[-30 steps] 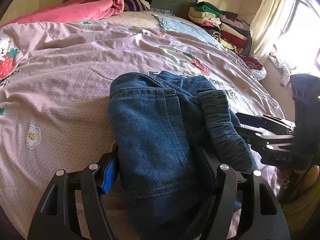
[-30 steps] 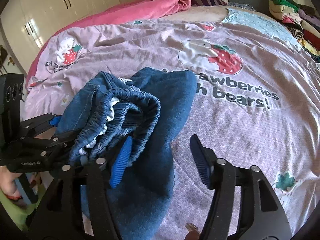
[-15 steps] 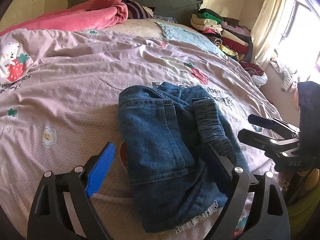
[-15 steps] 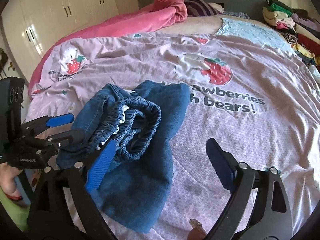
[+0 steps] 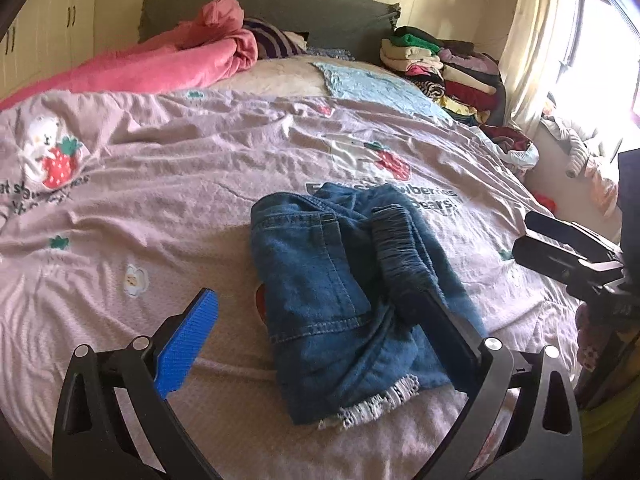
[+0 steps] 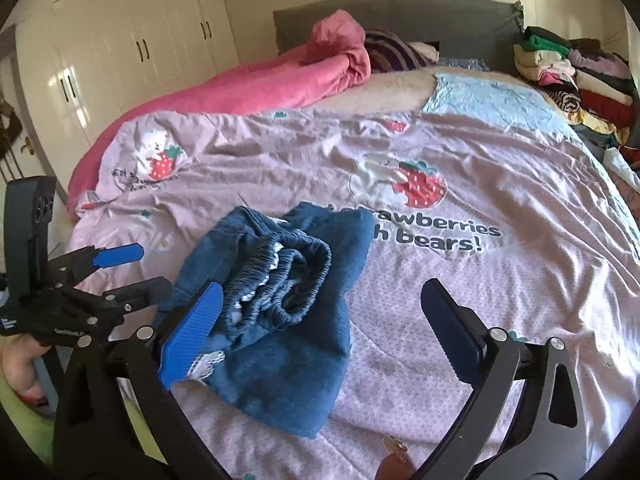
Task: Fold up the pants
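Left gripper point(image 5: 320, 344): jaws have just been opening, now wide, nothing clamped. Right gripper point(image 6: 320, 332): likewise spread, empty. Denim pants point(image 5: 352, 296): folded bundle lying released on the pink strawberry bedspread point(image 5: 160, 168), apparently set down as finished.

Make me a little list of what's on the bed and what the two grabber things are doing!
pants: blue denim pants, folded into a bundle on the bed
bed cover: pink quilt with strawberries and bears
left gripper: jaws have just been opening, now wide, not gripping the pants
right gripper: jaws have just been opening, now wide, holding nothing
far corner: stack of folded clothes
by headboard: pink blanket
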Available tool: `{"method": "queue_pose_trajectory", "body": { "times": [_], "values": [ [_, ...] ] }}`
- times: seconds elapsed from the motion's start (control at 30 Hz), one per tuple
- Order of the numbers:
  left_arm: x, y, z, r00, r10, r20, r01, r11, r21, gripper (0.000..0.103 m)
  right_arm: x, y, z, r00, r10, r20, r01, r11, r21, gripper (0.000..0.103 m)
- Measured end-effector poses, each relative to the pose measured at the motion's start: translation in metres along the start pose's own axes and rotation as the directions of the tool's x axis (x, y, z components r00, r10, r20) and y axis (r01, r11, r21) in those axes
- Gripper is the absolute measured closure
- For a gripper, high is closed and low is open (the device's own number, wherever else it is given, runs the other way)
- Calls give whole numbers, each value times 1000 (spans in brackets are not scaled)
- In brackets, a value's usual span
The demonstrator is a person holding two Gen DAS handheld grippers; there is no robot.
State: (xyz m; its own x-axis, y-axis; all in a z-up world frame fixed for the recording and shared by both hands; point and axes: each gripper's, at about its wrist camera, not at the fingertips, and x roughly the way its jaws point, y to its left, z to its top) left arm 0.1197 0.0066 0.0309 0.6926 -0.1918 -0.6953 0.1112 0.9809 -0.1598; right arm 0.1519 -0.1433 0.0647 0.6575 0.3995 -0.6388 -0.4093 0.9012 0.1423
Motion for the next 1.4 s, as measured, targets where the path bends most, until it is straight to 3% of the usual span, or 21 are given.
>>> {"method": "queue_pose_trajectory", "body": {
  "times": [0.33,0.73,1.1,1.4],
  "values": [
    [-43,-12,-14,997,36,75,-39,999,37,4,-43,12,-12,996,-25,80,27,999,-18,9],
    [-86,-20,-43,992,43,122,-47,998,36,4,-81,23,-35,993,-38,112,43,998,-46,9],
    [-96,-19,-66,993,50,104,-51,999,8,4,-97,26,-58,993,-52,104,58,997,-60,9],
    [-87,-16,-89,998,42,38,-42,999,-5,4,-88,17,-81,994,-95,48,97,995,-32,9]
  ]
}}
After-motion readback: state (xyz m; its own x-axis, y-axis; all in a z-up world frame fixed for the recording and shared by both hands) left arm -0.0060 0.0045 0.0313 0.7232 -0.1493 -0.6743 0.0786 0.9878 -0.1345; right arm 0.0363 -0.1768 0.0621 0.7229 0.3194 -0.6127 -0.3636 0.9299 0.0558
